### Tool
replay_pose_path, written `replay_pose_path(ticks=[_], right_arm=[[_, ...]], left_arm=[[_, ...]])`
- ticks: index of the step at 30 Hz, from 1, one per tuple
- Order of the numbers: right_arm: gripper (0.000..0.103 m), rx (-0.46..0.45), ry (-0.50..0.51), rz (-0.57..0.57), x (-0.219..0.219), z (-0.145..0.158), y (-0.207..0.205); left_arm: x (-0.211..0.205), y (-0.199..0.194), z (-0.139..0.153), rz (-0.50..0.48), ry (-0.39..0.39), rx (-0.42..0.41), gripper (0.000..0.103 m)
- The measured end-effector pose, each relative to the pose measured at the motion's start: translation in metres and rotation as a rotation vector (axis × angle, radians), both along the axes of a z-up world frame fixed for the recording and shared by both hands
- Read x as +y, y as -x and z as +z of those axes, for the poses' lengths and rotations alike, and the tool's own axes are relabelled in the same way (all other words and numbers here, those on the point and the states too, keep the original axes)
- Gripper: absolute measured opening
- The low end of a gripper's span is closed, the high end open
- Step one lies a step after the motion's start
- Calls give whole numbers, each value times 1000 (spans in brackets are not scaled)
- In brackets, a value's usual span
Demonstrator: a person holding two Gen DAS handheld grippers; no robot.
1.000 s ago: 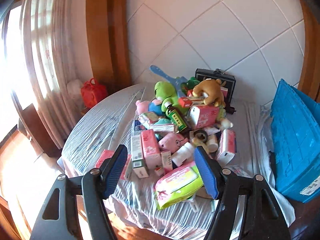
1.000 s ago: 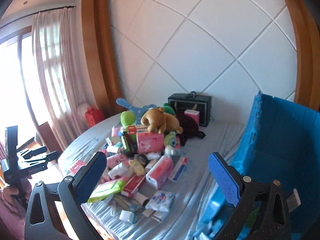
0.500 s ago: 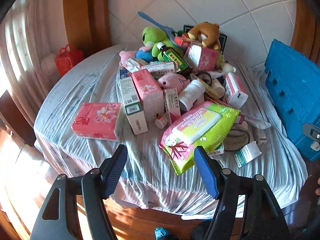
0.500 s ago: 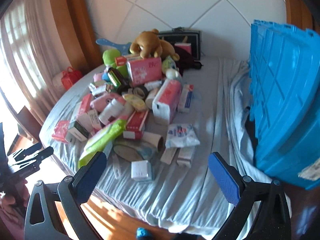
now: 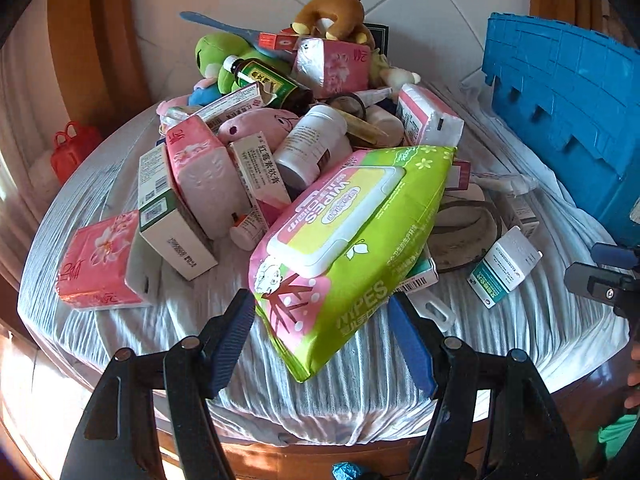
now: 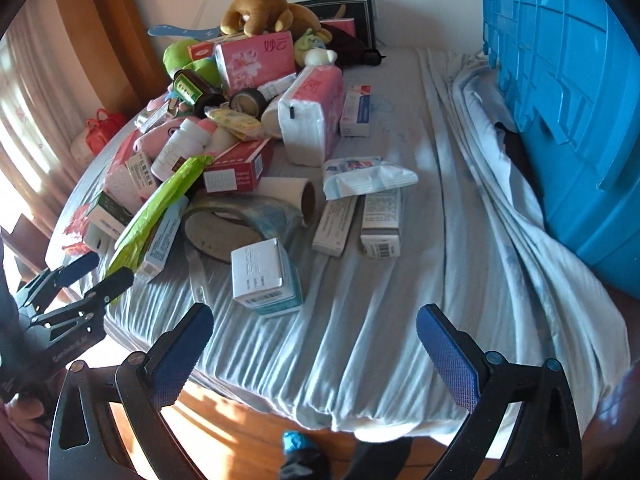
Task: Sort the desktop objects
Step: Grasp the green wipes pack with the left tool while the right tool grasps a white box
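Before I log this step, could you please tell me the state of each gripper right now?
Left gripper: open, its fingers either side of the green wipes pack, not gripping it.
Right gripper: open, holding nothing.

Round table (image 6: 400, 408), pale sheet (image 6: 420, 280); heaped boxes (image 6: 266, 276), wipes pack (image 5: 348, 248), blue crate (image 6: 568, 100).

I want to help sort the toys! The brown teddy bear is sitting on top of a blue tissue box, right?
Almost. The brown teddy bear does sit on top of the pile, but the tissue box under it is pink with flowers, not blue. The right wrist view shows it best. The only big blue thing is the crate beside the pile.
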State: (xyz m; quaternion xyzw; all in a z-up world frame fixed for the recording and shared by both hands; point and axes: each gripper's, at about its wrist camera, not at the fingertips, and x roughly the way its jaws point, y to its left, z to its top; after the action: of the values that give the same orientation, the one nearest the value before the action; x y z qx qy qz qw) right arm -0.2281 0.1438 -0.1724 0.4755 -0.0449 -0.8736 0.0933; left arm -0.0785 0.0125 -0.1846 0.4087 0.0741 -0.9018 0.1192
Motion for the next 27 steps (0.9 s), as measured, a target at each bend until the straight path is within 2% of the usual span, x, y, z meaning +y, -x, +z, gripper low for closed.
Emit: replay_pose_path(ticks=[5,12,14,18,19,21,22,23,24,25,26,27], right_arm=[[103,-36,18,-6,-8,-19,8],[103,-52,13,-2,-21,-32,23],[103,-48,14,-5,-22,-35,28],[103,-57,22,-22,-23,-42,39],[103,-57,28,-29,-22,-43,40],[103,-57,46,-46,-20,-43,42],[99,-56,52,-49,-19,-42,42],[86,-53,49,-49,-19,-42,41],[68,-50,49,-47,-19,-41,41],[58,-50,52,-40,-19,-40,40],[37,-49,56,-32,-20,-40,39],[36,-43,58,-26,-21,-38,39]], left_arm=[[-2,7,-7,-9,47,-33,68],[-36,21,12,62,74,9,68],[-43,30,16,52,55,7,68],[-43,45,14,28,77,-10,68],[-42,48,13,21,69,-11,66],[-40,51,11,9,42,-16,45],[-39,51,10,11,37,-17,43],[-38,51,11,20,45,-14,39],[-37,50,11,27,52,-9,35],[-38,48,13,35,49,-1,33],[-39,45,15,45,44,8,30],[-40,42,18,53,36,17,26]])
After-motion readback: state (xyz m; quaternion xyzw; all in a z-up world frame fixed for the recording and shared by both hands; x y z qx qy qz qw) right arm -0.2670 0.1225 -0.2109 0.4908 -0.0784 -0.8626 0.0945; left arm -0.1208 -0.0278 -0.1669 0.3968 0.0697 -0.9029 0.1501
